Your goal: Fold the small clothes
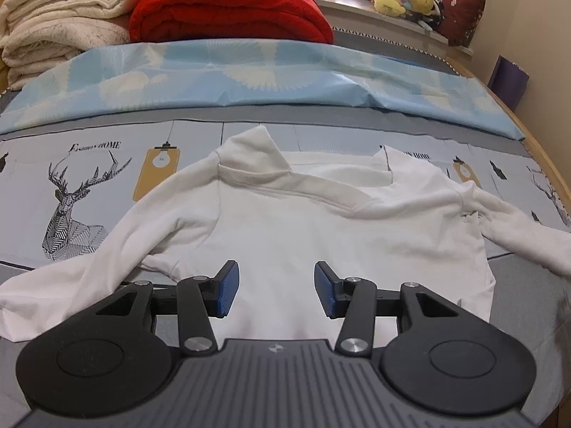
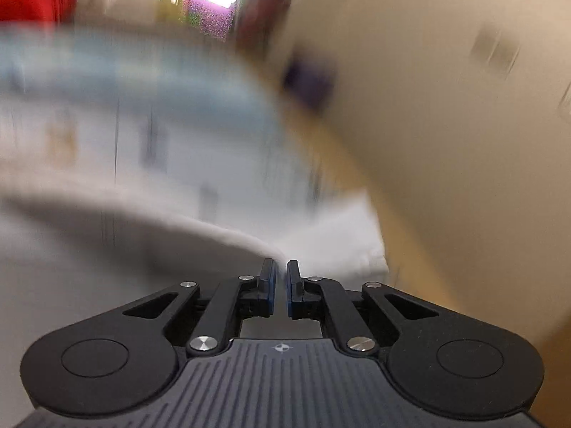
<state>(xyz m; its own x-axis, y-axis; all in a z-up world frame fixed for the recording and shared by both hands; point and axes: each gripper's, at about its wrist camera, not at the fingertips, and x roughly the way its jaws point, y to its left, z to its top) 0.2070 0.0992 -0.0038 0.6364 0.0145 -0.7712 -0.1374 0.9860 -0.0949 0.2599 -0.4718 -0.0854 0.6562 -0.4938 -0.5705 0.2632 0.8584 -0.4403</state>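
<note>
Left gripper (image 1: 276, 289) hovers with jaws apart over the white top (image 1: 321, 221) spread mid-bed (image 1: 107, 185). Right gripper (image 2: 281, 281) pinches its sleeve (image 2: 200, 228).

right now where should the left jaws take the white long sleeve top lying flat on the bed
Probably the cuff end of its left-hand sleeve, which trails loose off the white long-sleeved cotton top onto the deer-print bedsheet. Come from above and outside: the free edge lifts easily, while the flat body gives nothing to pinch. The open left gripper hovers over the body, empty.
</note>
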